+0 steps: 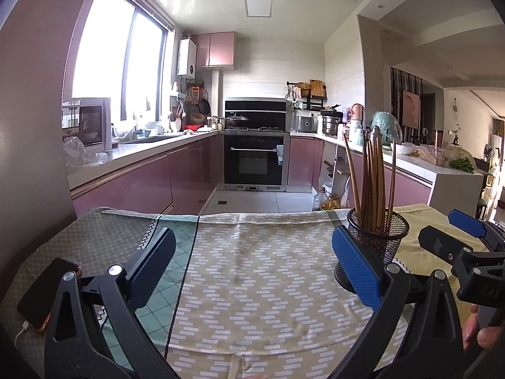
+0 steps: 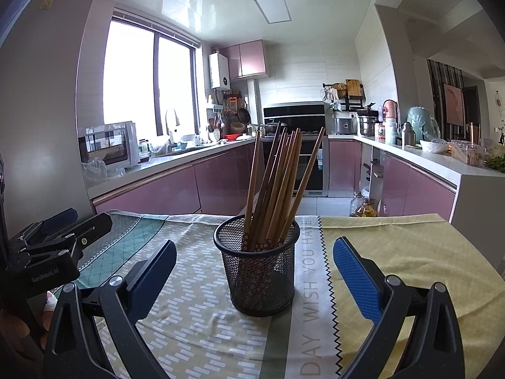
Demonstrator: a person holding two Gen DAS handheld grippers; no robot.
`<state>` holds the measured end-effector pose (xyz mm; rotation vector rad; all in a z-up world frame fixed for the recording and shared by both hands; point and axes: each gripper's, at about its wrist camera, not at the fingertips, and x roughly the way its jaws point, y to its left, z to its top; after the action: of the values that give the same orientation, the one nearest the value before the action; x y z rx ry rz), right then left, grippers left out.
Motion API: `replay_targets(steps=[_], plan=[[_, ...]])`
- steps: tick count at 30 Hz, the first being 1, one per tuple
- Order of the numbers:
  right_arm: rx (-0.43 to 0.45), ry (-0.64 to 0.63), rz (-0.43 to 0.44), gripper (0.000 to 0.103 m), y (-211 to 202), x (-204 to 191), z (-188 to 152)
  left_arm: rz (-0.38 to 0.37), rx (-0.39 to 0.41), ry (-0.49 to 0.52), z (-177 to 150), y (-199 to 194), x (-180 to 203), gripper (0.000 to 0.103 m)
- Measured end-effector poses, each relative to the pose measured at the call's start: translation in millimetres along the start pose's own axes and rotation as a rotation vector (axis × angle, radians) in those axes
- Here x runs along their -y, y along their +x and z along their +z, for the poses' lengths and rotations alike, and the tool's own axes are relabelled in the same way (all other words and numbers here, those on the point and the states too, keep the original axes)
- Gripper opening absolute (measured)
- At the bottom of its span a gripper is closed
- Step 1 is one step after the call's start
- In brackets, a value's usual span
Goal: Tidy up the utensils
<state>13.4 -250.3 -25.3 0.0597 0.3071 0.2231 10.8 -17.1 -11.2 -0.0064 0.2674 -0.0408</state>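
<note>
Right wrist: gripper [image 2: 254, 271] spread wide, mesh cup [image 2: 257, 271] between, untouched.

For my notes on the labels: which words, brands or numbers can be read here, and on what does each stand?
"DAY WISH YOU HAVE": pale printed stripe of the patterned tablecloth.
"GenRobot.AI": black plastic body of the left gripper.
"DAS": black body of the right gripper, blurred, uncertain.
Yellow wall sticker: unreadable.

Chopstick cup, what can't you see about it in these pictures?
- Left wrist view: the left gripper's blue finger covers part of the mesh cup.
- Right wrist view: chopsticks overlap, so no sure count; the mesh cup blurs their lower ends.
</note>
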Motion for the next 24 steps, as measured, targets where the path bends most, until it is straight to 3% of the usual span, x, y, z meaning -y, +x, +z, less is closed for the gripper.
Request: replay_targets(steps=[24], plan=[[0.027,-0.005,-0.011,0.096,-1.3,-1.5,1.1,0.022,0.027,0.001,-2.0,-3.2,-0.2,0.097]])
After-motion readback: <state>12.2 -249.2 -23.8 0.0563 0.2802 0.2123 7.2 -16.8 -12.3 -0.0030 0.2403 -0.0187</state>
